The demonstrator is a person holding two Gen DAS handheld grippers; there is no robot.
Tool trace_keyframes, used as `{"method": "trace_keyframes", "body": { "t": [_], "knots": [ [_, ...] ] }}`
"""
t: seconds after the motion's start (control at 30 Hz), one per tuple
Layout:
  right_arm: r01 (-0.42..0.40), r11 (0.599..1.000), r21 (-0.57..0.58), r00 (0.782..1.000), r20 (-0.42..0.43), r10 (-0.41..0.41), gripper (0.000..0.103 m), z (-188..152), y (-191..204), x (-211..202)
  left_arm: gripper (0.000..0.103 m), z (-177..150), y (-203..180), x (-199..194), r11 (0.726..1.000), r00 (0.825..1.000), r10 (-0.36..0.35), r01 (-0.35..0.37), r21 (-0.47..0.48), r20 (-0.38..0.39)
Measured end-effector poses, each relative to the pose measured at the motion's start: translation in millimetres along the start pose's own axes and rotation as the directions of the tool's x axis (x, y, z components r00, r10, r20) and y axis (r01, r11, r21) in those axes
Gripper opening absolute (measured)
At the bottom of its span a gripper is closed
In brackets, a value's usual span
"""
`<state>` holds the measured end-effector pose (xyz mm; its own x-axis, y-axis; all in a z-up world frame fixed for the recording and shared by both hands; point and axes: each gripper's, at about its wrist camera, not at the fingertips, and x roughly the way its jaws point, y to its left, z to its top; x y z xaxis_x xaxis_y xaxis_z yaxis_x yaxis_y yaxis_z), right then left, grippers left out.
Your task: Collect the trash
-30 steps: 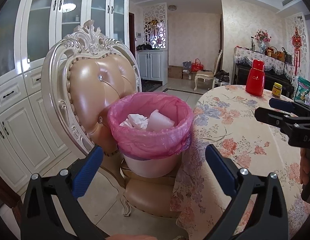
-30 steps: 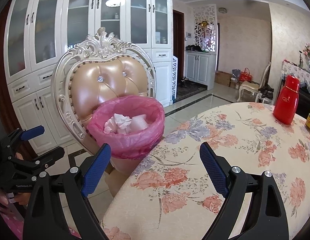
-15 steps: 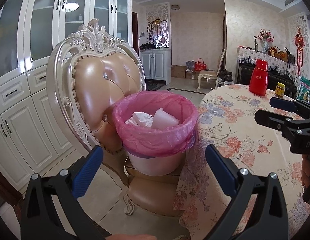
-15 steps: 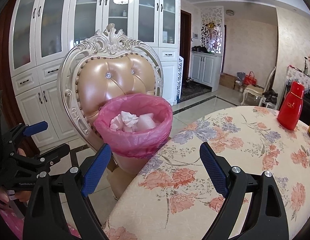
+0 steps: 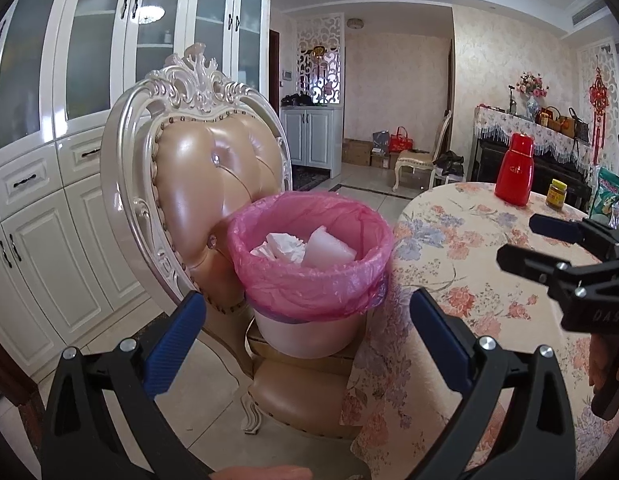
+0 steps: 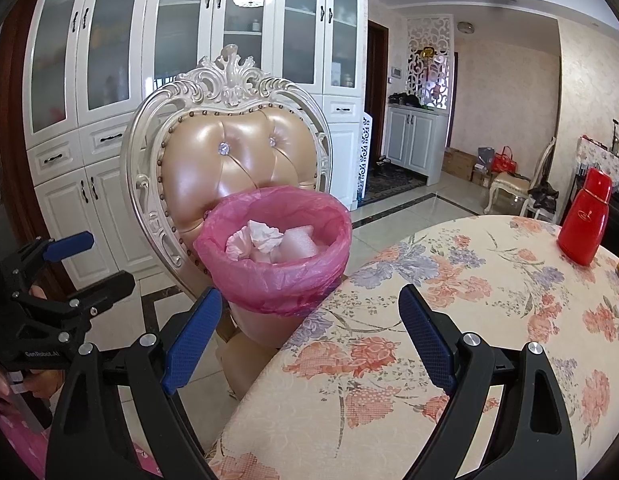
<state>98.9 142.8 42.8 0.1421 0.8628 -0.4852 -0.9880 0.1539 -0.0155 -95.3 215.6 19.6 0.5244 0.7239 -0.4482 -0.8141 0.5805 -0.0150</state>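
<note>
Cabinets [image 5: 49,184] with white panelled doors and glazed upper sections filled the wall behind the work area. Next in size, the table [image 6: 449,320], round and covered by a floral cloth, occupied the right side of both views. An ornate chair [image 5: 213,176] with a carved white frame and tan tufted back stood just beside the table edge. On the chair seat stood the waste bin [image 5: 309,332], lined with a pink bag [image 5: 309,280] folded over its rim. Inside the bag lay the trash [image 5: 305,246]: crumpled white tissue and a pale foam-like piece. A red flask [image 5: 514,170] stood upright on the far part of the table, with a small yellow-lidded jar [image 5: 557,194] near it.

The left hand-held gripper [image 5: 307,342] was spread wide and held nothing, its blue pads framing the bin. The right hand-held gripper [image 6: 309,330] was likewise spread wide and unloaded, positioned over the table edge nearest the bin.
</note>
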Motion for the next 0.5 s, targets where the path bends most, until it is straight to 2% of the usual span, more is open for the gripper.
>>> {"method": "trace_keyframes", "body": {
  "t": [0.5],
  "knots": [
    [-0.003,1.0,-0.011,1.0,-0.003,0.003,0.084,-1.2,4.2,3.2,0.098,0.9,1.9,-4.2,1.0,1.0,-0.001,0.001,-0.01,0.024]
  ]
}}
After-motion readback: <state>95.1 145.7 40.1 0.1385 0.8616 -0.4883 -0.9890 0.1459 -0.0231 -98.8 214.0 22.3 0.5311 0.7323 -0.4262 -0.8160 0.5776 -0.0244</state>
